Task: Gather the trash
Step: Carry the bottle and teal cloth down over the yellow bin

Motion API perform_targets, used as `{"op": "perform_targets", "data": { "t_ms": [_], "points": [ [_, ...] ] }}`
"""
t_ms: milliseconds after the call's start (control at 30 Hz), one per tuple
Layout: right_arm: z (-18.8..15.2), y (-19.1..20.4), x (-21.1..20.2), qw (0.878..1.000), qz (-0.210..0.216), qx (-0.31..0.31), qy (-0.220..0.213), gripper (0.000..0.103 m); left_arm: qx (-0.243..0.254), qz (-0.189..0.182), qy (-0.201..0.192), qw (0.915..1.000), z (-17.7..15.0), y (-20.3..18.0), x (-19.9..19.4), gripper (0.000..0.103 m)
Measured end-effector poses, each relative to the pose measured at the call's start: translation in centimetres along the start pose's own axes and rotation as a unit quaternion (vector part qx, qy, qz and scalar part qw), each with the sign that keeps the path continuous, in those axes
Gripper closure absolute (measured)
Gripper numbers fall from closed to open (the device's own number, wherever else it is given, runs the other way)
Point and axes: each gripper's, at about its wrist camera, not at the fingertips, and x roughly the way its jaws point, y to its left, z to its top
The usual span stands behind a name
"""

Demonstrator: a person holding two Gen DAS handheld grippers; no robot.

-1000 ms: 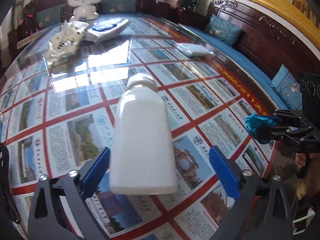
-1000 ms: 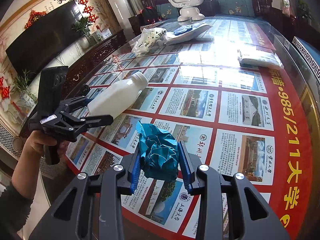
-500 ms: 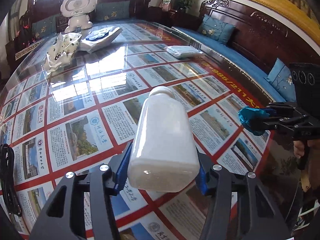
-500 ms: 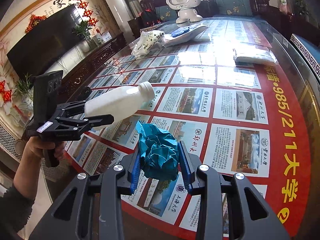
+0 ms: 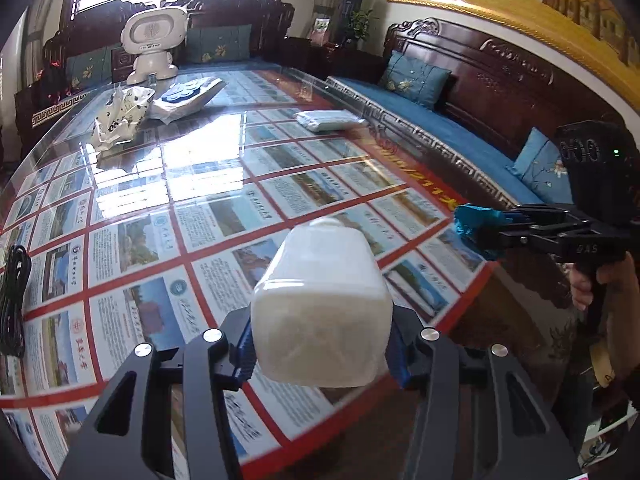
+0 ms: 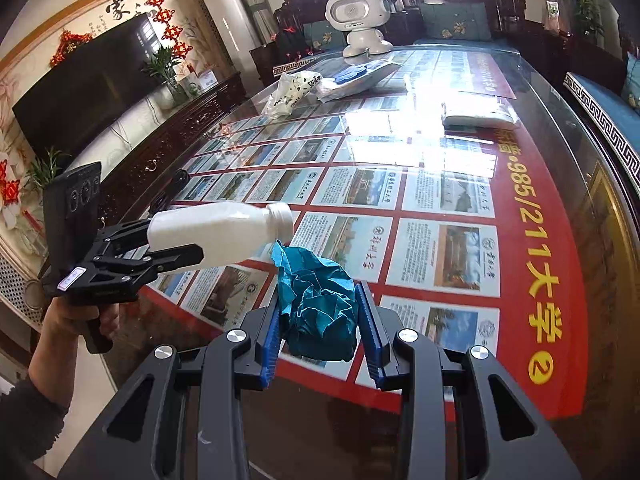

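A white plastic bottle (image 5: 320, 312) is off the table between the blue pads of my left gripper (image 5: 320, 350); its jaws are closing and the pads press on its base end. From the right wrist view the bottle (image 6: 216, 236) points level over the table's near edge, gripped by the left gripper (image 6: 176, 240). My right gripper (image 6: 322, 332) is shut on a crumpled teal paper ball (image 6: 320, 312), raised above the table. In the left wrist view that gripper (image 5: 480, 220) and its teal paper (image 5: 472, 216) hover at the right.
The glass-topped table (image 5: 160, 200) covers a printed poster. At its far end lie a crumpled white bag (image 5: 120, 120), a packet with blue discs (image 5: 188, 96), a flat white packet (image 5: 328, 120) and a white robot toy (image 5: 154, 48). A black cable (image 5: 14, 300) lies at the left edge. A blue-cushioned bench (image 5: 440, 128) runs along the right.
The left gripper's jaws closed onto the bottle lying on the table and lifted it. Both grippers drew back toward the near table edge and rose a little; the teal paper stays gripped.
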Motion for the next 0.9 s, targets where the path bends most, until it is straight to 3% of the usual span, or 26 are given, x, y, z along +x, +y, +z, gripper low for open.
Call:
{"op": "perform_targets", "data": {
  "t_ms": [500, 900],
  "points": [
    [-6.7, 5.0, -9.2, 0.999, 0.006, -0.019, -0.042, 0.069, 0.03, -0.028, -0.041, 0.9984, -4.6, -8.5, -9.0, 0.052],
    [-18.5, 11.1, -16.9, 0.997, 0.021, -0.052, -0.053, 0.069, 0.056, -0.069, -0.046, 0.995, -13.9, -16.0, -15.9, 0.052]
  ]
}}
